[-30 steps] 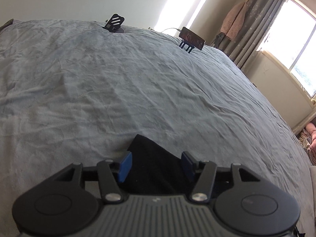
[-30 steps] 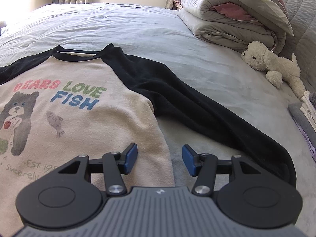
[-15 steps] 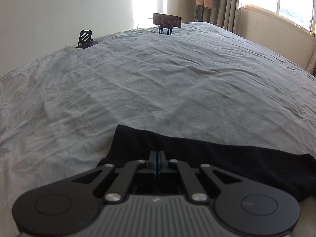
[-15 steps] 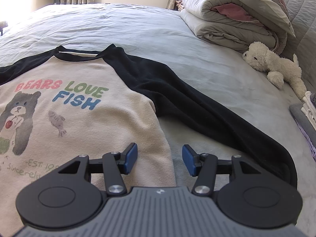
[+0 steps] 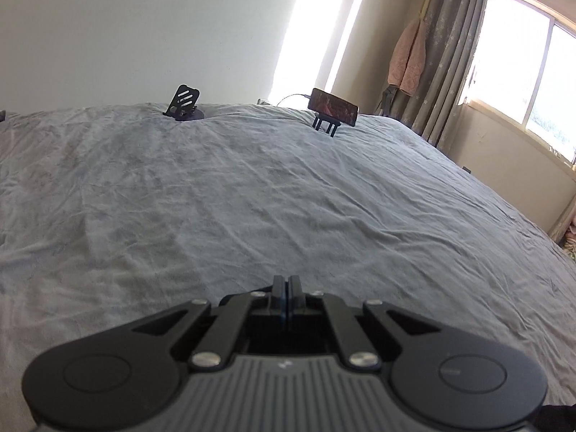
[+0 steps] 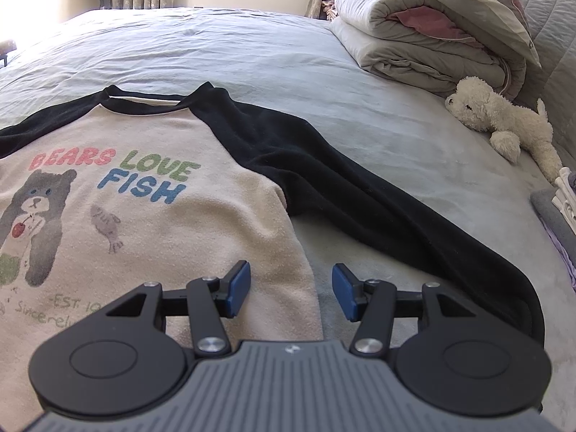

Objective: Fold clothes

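Note:
A cream sweatshirt (image 6: 144,216) with black sleeves and a bear print reading "BEARS LOVE FISH" lies flat, front up, on the grey bed. Its right black sleeve (image 6: 360,198) stretches out towards the lower right. My right gripper (image 6: 291,289) hovers open over the sweatshirt's right side edge, its blue pads clear of the cloth. In the left wrist view my left gripper (image 5: 287,288) is shut above the sheet (image 5: 252,180). The other black sleeve is hidden under its body, and only a dark scrap of cloth (image 5: 558,417) shows at the lower right corner.
A phone on a stand (image 5: 334,108) and an empty black stand (image 5: 183,102) sit at the bed's far edge. A folded duvet (image 6: 432,28), a white plush toy (image 6: 504,122) and a stack of folded clothes (image 6: 561,208) lie to the right. Curtains and a window (image 5: 532,72) are beyond.
My left gripper shut on the end of the black sleeve, then rose and tilted up, so the sleeve has dropped out of its view. The right gripper has not moved.

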A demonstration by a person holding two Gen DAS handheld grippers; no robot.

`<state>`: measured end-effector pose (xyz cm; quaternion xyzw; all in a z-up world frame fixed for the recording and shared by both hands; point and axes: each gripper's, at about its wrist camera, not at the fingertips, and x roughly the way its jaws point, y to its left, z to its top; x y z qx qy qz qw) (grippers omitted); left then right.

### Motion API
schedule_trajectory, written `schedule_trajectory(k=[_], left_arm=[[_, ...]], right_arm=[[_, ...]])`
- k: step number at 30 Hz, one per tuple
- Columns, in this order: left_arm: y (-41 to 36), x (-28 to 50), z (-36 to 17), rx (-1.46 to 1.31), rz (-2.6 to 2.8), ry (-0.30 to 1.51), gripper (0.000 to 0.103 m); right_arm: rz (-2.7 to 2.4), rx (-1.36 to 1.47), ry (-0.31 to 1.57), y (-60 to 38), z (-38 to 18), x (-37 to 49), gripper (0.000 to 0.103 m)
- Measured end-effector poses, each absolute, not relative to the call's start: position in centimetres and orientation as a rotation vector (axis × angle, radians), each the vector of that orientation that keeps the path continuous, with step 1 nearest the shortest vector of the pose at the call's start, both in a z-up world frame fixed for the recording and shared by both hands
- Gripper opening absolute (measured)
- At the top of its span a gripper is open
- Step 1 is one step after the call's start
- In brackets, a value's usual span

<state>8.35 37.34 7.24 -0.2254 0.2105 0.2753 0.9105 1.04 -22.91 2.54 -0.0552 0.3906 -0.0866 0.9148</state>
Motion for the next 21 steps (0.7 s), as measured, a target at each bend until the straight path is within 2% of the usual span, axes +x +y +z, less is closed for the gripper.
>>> schedule_trajectory(k=[3, 6, 9, 11, 12, 14, 21], left_arm=[[37.5, 8.1, 7.1, -0.496, 0.562, 0.401, 0.001], [36.9, 9.6, 5.4, -0.433, 0.549, 0.536, 0.001], [36.1, 11.0, 3.3, -0.331, 0.570, 0.698, 0.007], [36.4, 10.8, 3.4, -0.342, 0.576, 0.686, 0.008], [36.8, 10.5, 3.8, -0.377, 0.585, 0.674, 0.011], [37.5, 9.5, 4.8, -0.441, 0.617, 0.636, 0.034], [37.3, 7.2, 7.6, -0.437, 0.656, 0.553, 0.048]], right_arm=[[-0.178, -0.123, 0.802, -22.7, 2.5, 1.1, 0.055], [-0.178, -0.127, 0.801, -22.6, 2.4, 1.2, 0.055], [-0.176, -0.135, 0.800, -22.4, 2.4, 1.2, 0.055], [-0.175, -0.132, 0.801, -22.4, 2.4, 1.2, 0.055], [-0.174, -0.130, 0.801, -22.5, 2.5, 1.2, 0.055], [-0.173, -0.124, 0.802, -22.5, 2.5, 1.2, 0.055], [-0.168, -0.127, 0.801, -22.3, 2.5, 1.2, 0.055]])
